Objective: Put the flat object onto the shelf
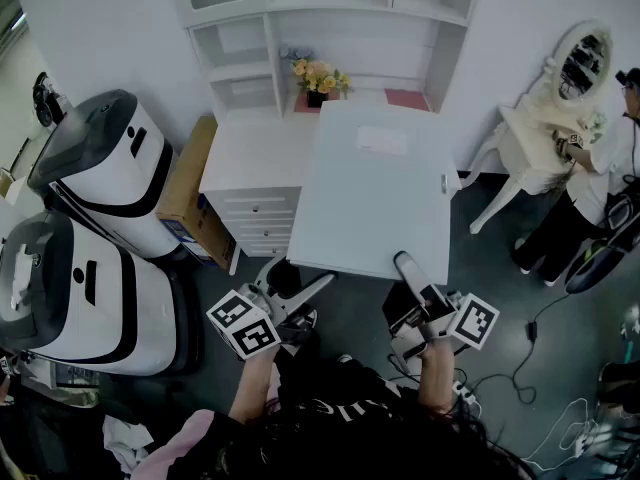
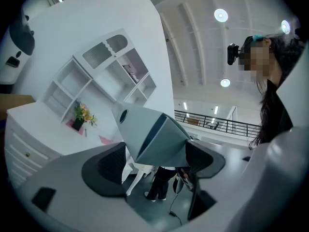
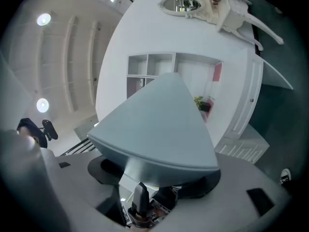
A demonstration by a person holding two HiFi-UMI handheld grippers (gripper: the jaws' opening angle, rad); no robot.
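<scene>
Left claw (image 2: 157, 161), spread wide, clamps the pale grey board (image 1: 370, 188) at its 7 o'clock corner. Right claw (image 3: 154, 177), equally wide, grips its 5 o'clock edge. Board is held over the white bench (image 1: 250, 156), with the shelf unit (image 1: 330, 33) at 12 o'clock.

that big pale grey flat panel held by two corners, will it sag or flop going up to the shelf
Probably stiff: the pale grey flat panel runs straight out from the left gripper and right gripper, no visible sag. Its smooth faces may slip in the pads. Being wide, it could swing if one grip loosens.
</scene>
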